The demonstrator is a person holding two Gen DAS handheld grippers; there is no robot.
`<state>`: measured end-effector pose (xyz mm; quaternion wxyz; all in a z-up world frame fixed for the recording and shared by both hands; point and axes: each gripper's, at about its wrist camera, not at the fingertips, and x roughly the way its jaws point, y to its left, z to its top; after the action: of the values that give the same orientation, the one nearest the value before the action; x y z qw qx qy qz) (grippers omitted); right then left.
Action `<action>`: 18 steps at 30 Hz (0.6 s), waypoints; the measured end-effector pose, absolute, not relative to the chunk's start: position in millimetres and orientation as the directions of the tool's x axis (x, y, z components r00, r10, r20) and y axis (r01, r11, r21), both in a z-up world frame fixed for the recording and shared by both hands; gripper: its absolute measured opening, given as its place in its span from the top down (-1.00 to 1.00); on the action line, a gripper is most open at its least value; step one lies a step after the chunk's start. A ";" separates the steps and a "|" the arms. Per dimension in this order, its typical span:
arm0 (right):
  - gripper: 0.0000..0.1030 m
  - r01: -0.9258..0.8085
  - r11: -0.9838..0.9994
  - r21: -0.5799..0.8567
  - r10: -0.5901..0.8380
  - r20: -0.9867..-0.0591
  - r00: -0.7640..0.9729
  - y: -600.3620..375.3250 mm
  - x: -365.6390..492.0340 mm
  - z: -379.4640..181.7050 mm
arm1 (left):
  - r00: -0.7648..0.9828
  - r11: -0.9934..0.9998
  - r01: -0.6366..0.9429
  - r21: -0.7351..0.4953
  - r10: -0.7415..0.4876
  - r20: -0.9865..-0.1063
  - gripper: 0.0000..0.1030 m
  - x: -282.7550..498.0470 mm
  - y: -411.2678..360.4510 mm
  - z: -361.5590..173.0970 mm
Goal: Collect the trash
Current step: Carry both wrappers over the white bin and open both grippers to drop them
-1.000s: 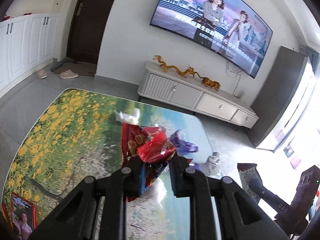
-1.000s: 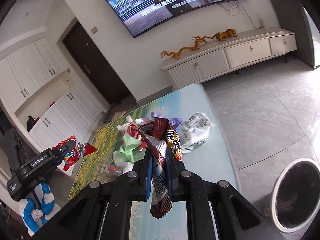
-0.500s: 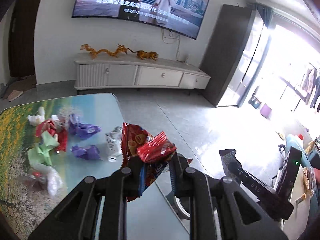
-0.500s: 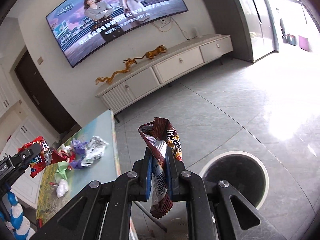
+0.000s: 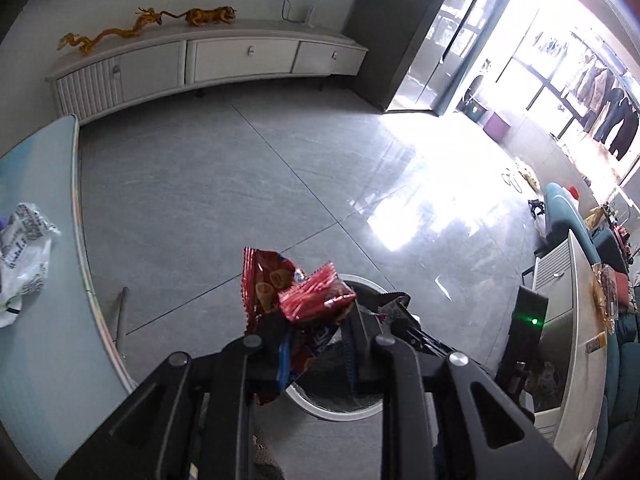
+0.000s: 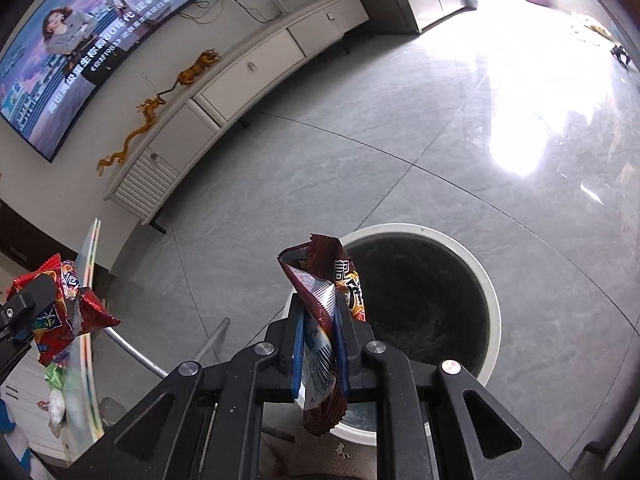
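My right gripper is clamped on a brown snack wrapper, held over the near rim of the bin so it drops inside. My left gripper pinches red wrappers just short of the bin, next to go.

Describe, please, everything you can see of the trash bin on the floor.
The trash bin is round, with a white rim and a dark, seemingly bag-lined interior. It stands upright and open on the grey tiled floor, beside the table's edge. In the right wrist view the brown snack wrapper hangs before its near rim; nothing visibly touches it.
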<state>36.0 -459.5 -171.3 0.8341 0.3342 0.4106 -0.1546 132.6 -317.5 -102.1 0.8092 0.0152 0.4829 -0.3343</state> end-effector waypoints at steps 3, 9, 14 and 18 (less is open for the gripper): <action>0.67 0.565 0.712 0.418 0.017 -0.814 0.581 -470.7 38.0 -188.2 | 0.259 0.760 0.569 -0.314 -0.528 -0.809 0.55 140.1 -336.5 -119.3; 0.13 0.620 0.678 0.396 0.008 -0.846 0.532 -484.0 35.8 -208.0 | 0.164 0.725 0.588 -0.358 -0.540 -0.826 0.16 153.0 -365.8 -143.1; 0.06 0.640 0.665 0.385 -0.007 -0.854 0.521 -490.5 29.1 -208.8 | 0.118 0.707 0.592 -0.387 -0.552 -0.826 0.16 153.9 -370.7 -148.9; 0.04 0.637 0.667 0.387 -0.017 -0.847 0.532 -489.9 27.2 -201.1 | 0.099 0.687 0.603 -0.405 -0.568 -0.817 0.16 151.4 -369.1 -144.1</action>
<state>27.2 -489.9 -201.1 0.8005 0.3535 0.4387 -0.2043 151.4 -369.1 -144.1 0.7410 0.0162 0.5427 -0.3951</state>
